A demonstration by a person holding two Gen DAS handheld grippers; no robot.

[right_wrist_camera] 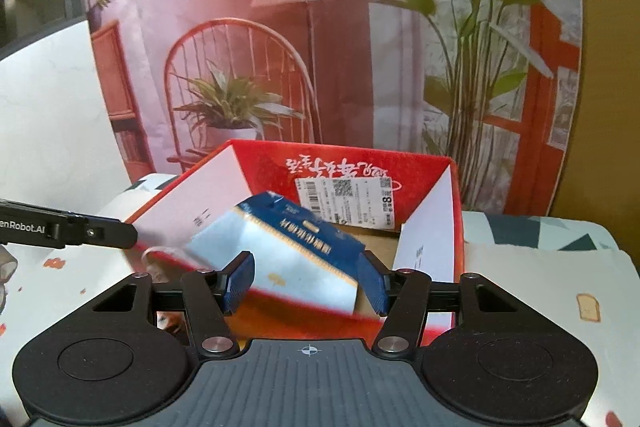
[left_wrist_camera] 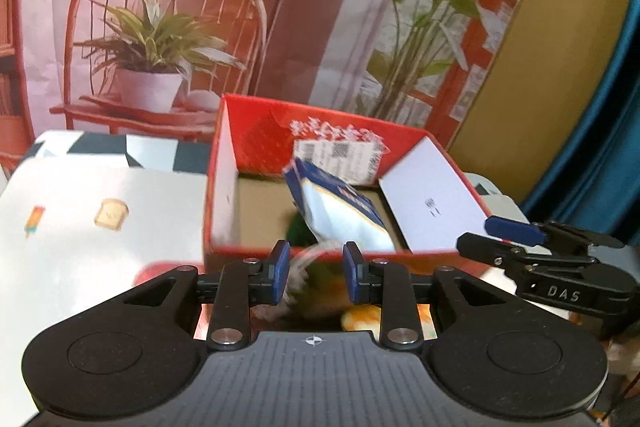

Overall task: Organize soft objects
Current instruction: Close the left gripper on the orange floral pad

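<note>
Packet (right_wrist_camera: pixel 280 259) (blue-white) tilts in red box (right_wrist_camera: pixel 456 227); claws apart.

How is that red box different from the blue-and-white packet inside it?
The red box sits upright with its flaps open, while the blue-and-white packet leans at a tilt inside it. The box is much the larger, since it holds the packet with room to spare. The box has stiff, flat walls, and the packet looks soft-sided. Both carry printed writing.

a printed backdrop (left_wrist_camera: pixel 168 27) of chair, lamp and plants stands behind the patterned tablecloth (left_wrist_camera: pixel 80 227).
</note>
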